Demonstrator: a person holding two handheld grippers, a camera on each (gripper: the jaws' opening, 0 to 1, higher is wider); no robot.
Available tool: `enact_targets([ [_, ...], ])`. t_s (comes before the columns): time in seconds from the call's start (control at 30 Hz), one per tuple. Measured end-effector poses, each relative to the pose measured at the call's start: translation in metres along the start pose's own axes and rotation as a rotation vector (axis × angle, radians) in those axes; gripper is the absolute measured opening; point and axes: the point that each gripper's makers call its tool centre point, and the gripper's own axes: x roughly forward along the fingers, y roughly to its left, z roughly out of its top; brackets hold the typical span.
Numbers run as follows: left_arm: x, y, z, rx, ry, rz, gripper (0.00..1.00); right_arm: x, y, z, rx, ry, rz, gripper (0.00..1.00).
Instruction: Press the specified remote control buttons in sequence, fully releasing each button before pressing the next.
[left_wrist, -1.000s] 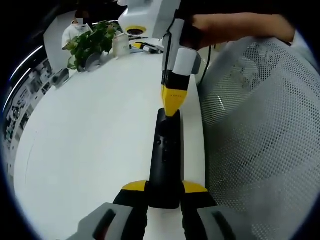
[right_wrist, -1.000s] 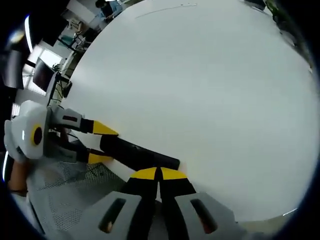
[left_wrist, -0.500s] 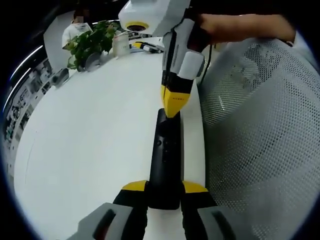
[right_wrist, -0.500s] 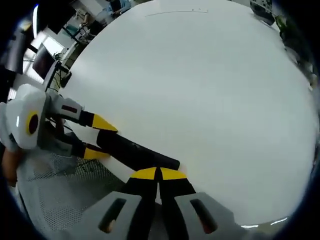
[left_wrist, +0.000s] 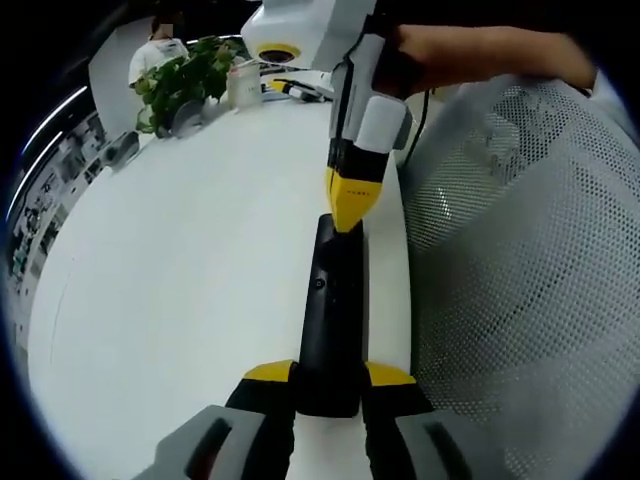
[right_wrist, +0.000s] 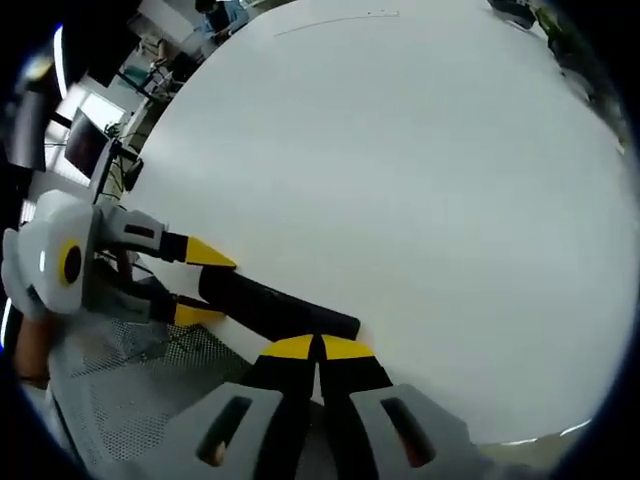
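Right gripper (left_wrist: 347, 215) w/ closed yellow fingers has barely shifted vs 1.0 s ago: body rocked slightly, tip now a touch higher at far end of remote (left_wrist: 331, 320). In right gripper view, left gripper (right_wrist: 195, 283) swung out a bit at 0.5 s, now back approx. where it began; desk (right_wrist: 400, 180) framing shifted w/ camera only.

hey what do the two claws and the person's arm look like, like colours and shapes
Both claws, left and right, have yellow tips on dark grey finger bases. The right one narrows to a wedge below a grey-white body, with a white housing bearing a yellow ring. A dark cable hangs nearby. The arm's sleeve isn't visible.
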Motion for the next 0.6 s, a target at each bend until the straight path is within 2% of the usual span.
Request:
enact_targets([
  [0.6, -0.0028, 0.0004, -0.0036, 0.009, 0.011, -0.001, 0.25, -0.0029, -0.0028, 0.0019, 0.003, -0.012, -0.014, 0.0],
])
